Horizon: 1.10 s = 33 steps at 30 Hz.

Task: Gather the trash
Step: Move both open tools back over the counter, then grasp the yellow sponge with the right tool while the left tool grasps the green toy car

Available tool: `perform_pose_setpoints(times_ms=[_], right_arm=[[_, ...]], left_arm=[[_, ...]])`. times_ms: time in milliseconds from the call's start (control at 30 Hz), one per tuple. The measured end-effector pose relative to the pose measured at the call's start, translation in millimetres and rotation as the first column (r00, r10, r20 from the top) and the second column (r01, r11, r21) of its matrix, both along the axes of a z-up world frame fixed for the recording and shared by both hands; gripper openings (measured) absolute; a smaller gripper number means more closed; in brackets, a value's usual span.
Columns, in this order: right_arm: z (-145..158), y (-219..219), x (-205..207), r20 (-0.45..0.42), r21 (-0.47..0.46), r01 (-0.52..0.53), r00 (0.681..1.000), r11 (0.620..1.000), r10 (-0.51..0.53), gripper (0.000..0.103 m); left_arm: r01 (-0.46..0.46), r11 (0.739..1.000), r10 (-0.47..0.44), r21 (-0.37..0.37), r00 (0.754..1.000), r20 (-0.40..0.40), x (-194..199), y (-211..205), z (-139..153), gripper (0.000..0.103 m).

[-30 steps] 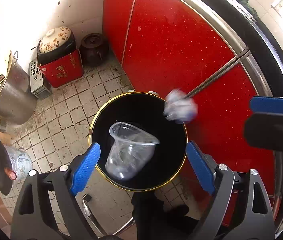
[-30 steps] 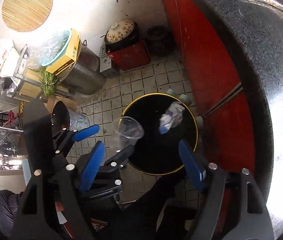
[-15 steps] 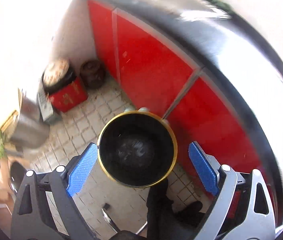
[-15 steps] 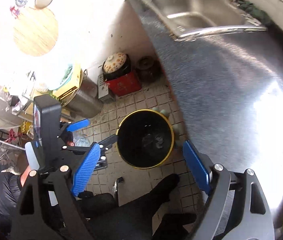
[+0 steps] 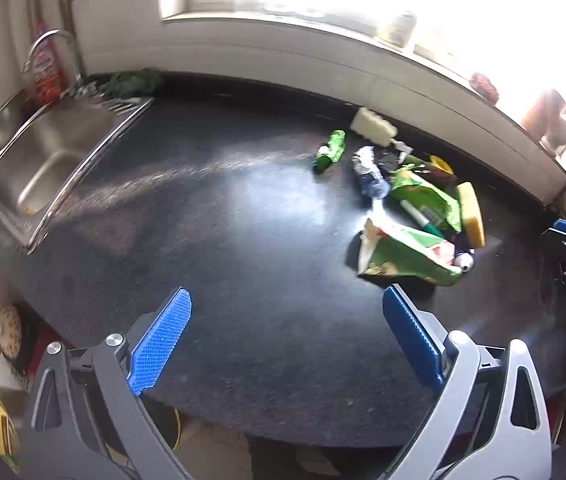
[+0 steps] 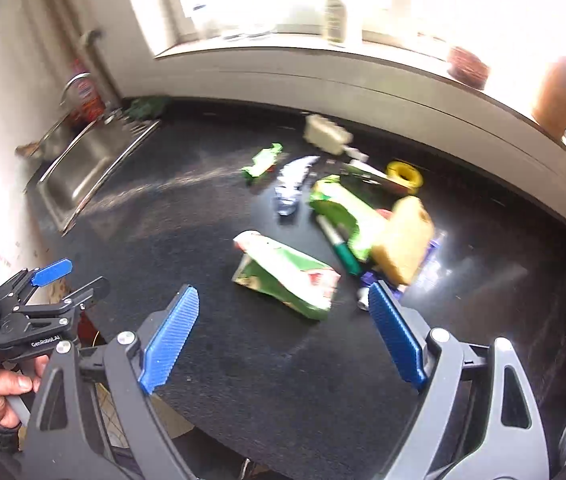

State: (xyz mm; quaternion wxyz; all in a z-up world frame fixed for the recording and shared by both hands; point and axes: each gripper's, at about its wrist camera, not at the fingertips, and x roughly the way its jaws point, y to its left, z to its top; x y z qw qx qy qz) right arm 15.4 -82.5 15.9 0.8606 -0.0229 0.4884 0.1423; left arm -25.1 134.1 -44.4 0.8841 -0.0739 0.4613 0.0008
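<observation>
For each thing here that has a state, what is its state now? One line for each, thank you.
left gripper: jaws opening, nothing between them
right gripper: open, empty
green snack bag: crumpled, lying on the countertop
green marker: lying flat, capped
yellow sponge: leaning on the pile
sink: no water showing

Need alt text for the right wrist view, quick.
Open right tongs, nothing between them, above a dark speckled countertop strewn with trash: a crumpled green snack bag, a yellow sponge, a green marker pen. A steel sink lies far left.
</observation>
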Motion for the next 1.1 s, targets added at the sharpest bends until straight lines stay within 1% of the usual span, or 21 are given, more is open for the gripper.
perform_pose_setpoints(times_ms=[67, 167, 233, 333, 500, 600, 767, 833, 933, 1100], right_arm=[[-3, -38, -1, -0.009, 0.028, 0.087, 0.996, 0.996, -0.087, 0.084], [-4, -75, -8, -0.031, 0.068, 0.171, 0.985, 0.983, -0.169, 0.084], [-7, -80, -14, -0.041, 0.087, 0.202, 0.979, 0.976, -0.199, 0.084], [-11, -93, -12, -0.063, 0.121, 0.227, 0.973, 0.966, -0.221, 0.084], [-22, -97, 8, -0.091, 0.141, 0.249, 0.967, 0.958, -0.238, 0.084], [-33, -100, 27, -0.114, 0.152, 0.261, 0.963, 0.953, -0.245, 0.084], [-60, -99, 68, -0.169, 0.148, 0.282, 0.952, 0.948, -0.257, 0.082], [-74, -98, 87, -0.201, 0.146, 0.293, 0.944, 0.945, -0.262, 0.079], [-96, -98, 113, -0.265, 0.148, 0.313, 0.927, 0.938, -0.267, 0.079], [-128, -98, 143, -0.344, 0.11, 0.332, 0.897, 0.937, -0.278, 0.079]], left_arm=[[0.053, 0.999, -0.053, 0.004, 0.999, 0.006, 9, -32, 8, 0.094], [0.115, 0.993, -0.115, 0.024, 0.993, -0.002, 23, -59, 12, 0.094], [0.139, 0.989, -0.138, 0.043, 0.99, -0.012, 27, -67, 12, 0.094], [0.152, 0.987, -0.151, 0.052, 0.988, -0.025, 36, -66, 9, 0.094], [0.151, 0.986, -0.147, 0.077, 0.988, -0.052, 69, -63, -3, 0.094], [0.163, 0.981, -0.157, 0.109, 0.986, -0.061, 96, -64, -12, 0.094], [0.191, 0.969, -0.178, 0.158, 0.98, -0.089, 153, -62, -38, 0.094], [0.193, 0.969, -0.178, 0.153, 0.979, -0.102, 178, -58, -51, 0.094], [0.188, 0.971, -0.17, 0.147, 0.977, -0.127, 211, -52, -73, 0.094], [0.196, 0.97, -0.172, 0.145, 0.972, -0.163, 259, -46, -102, 0.094]])
